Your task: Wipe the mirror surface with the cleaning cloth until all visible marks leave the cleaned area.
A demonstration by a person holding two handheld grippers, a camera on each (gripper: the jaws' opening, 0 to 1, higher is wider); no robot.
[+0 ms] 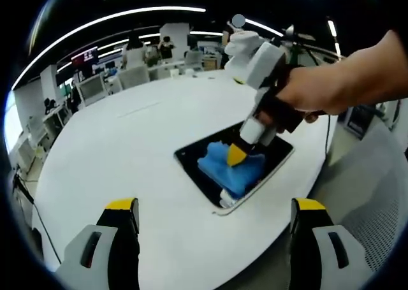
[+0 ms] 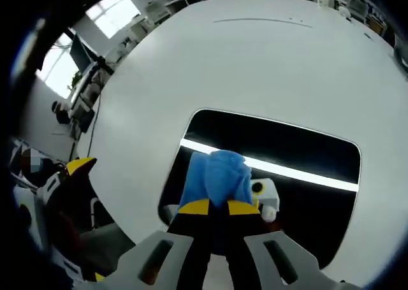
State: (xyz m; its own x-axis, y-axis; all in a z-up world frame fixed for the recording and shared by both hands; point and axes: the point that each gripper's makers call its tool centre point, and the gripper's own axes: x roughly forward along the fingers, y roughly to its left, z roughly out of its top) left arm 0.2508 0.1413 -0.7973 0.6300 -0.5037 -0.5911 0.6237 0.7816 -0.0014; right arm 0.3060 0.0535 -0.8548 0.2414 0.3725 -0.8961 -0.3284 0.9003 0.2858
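We see the right tongs [image 2: 218, 208] clenched on the blue cleaning cloth [image 2: 217, 176], pressing it down onto the dark mirror [image 2: 299, 146], which lies flat on the white table [image 2: 255, 60] near its edge. In the left gripper view a hand [image 1: 319, 89] grips those right tongs [image 1: 237, 153] above the cloth [image 1: 228, 166] and mirror [image 1: 197, 157], while the left tongs [image 1: 213, 213] hang released, well apart from the mirror, over the table [image 1: 127, 143]

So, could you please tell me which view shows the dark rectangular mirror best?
The right gripper view: the dark rectangular mirror lies large from above, the blue cloth in the right gripper covering some. The left gripper view shows it small, slanted, partly hidden.
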